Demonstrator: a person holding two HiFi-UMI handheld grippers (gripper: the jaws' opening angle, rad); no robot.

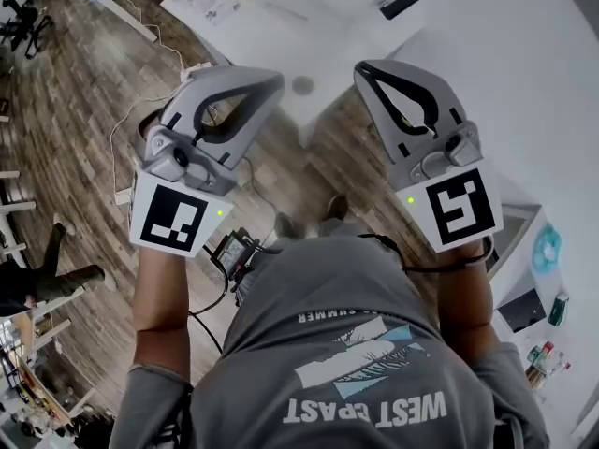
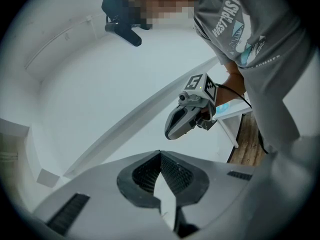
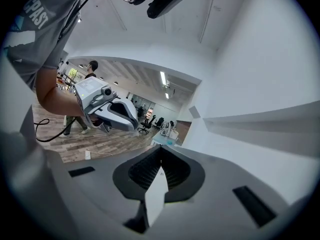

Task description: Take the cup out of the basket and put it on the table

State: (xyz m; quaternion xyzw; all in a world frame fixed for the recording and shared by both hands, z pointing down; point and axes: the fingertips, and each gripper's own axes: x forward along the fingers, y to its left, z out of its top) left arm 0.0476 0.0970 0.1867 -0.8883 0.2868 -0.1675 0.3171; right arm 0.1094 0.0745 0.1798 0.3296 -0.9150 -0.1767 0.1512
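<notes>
Place: it was an open-plan office.
Floor: wood planks [image 1: 84,110] carried a loose cable [image 1: 120,134].
Furniture: white table [image 1: 271,26] and office chairs [image 3: 146,124] stood about.
Ceiling: strip lights [image 3: 163,77] were lit.

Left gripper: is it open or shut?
Shut. The left gripper has its fingers meeting at the tips, with nothing held between them.

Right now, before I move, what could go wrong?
Neither cup nor basket is in view, so a blind reach might knock them over. The left gripper and right gripper both have jaws shut and empty, so they would likely bump the cup unless opened. A cable on the floor near your feet is a trip risk.
</notes>
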